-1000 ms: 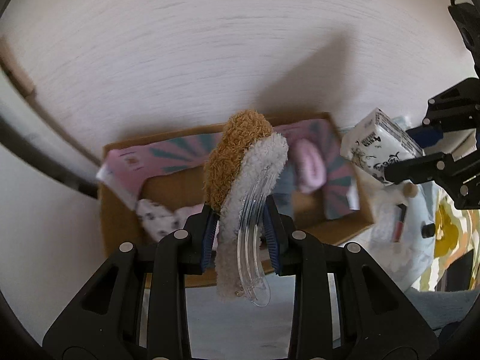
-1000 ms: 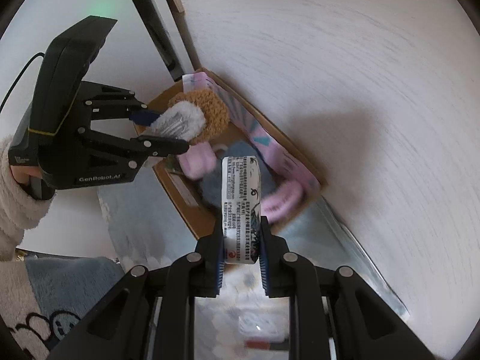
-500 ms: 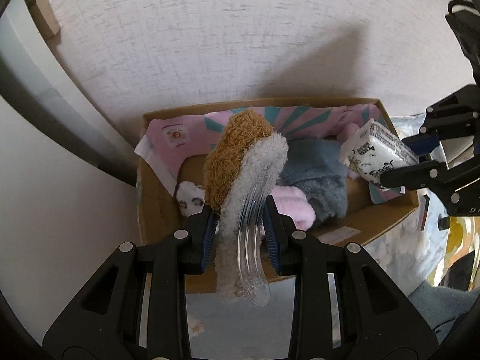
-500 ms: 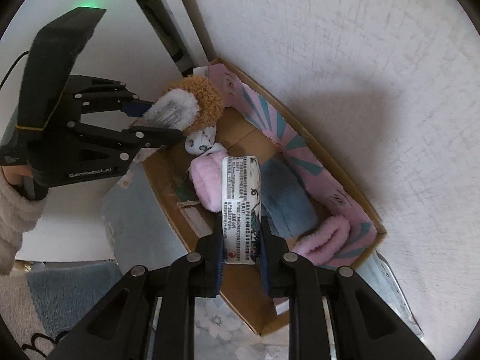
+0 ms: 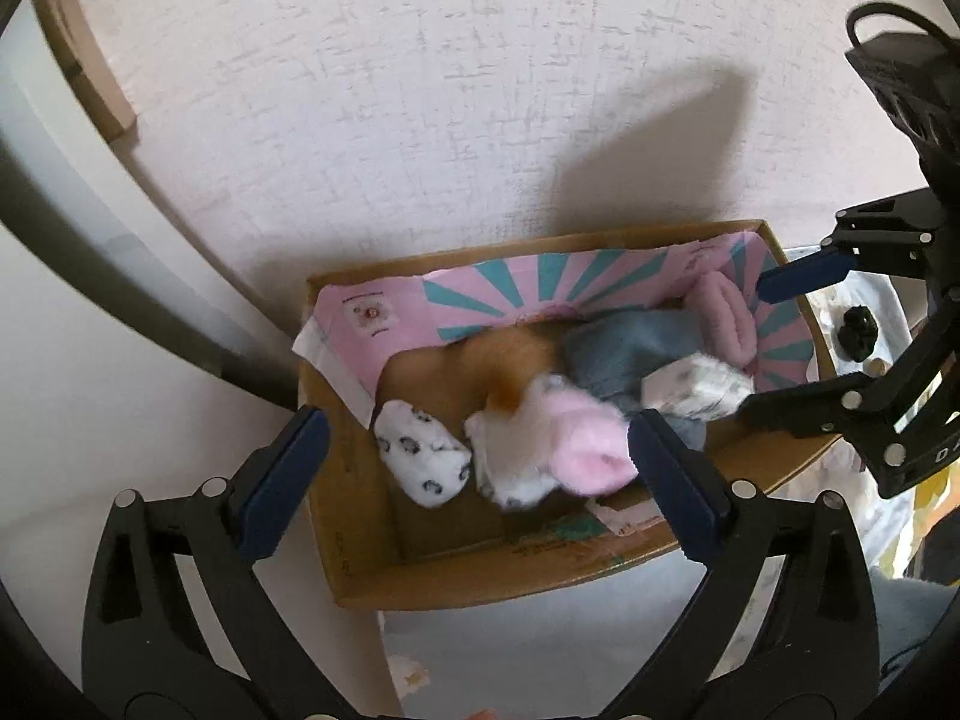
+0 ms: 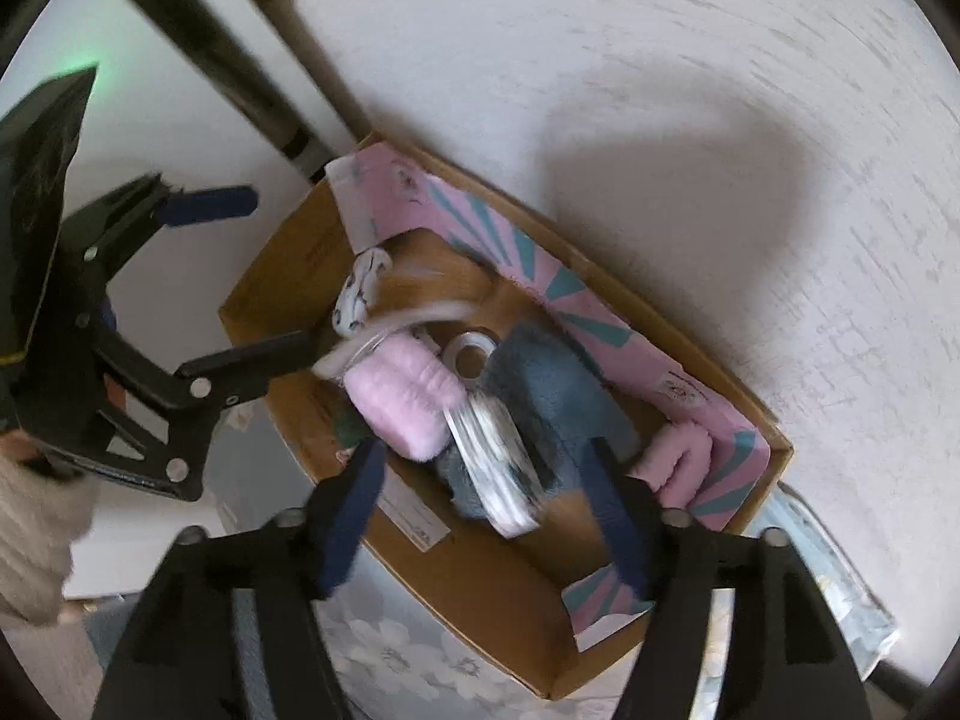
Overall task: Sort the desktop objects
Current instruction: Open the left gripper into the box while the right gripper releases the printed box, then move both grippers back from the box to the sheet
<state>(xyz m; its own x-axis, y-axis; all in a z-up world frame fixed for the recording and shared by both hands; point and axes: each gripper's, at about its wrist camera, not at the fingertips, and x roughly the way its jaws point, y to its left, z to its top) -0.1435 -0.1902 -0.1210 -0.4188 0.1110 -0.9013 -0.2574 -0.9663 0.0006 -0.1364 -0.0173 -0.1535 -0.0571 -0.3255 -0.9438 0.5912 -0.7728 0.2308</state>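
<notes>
A cardboard box with a pink and teal liner stands against the wall; it also shows in the right wrist view. My left gripper is open above the box, and the brown and white plush headband is blurred below it, falling inside. My right gripper is open, and the white printed packet lies blurred in the box on a blue cloth. The right gripper shows at the right in the left wrist view, and the left gripper at the left in the right wrist view.
The box also holds pink fuzzy socks, a white patterned sock, a second pink piece and a tape roll. A white textured wall is behind. A floral cloth lies under the box.
Both grippers have opened. The headband has dropped from the left gripper and the packet from the right gripper into the box.
</notes>
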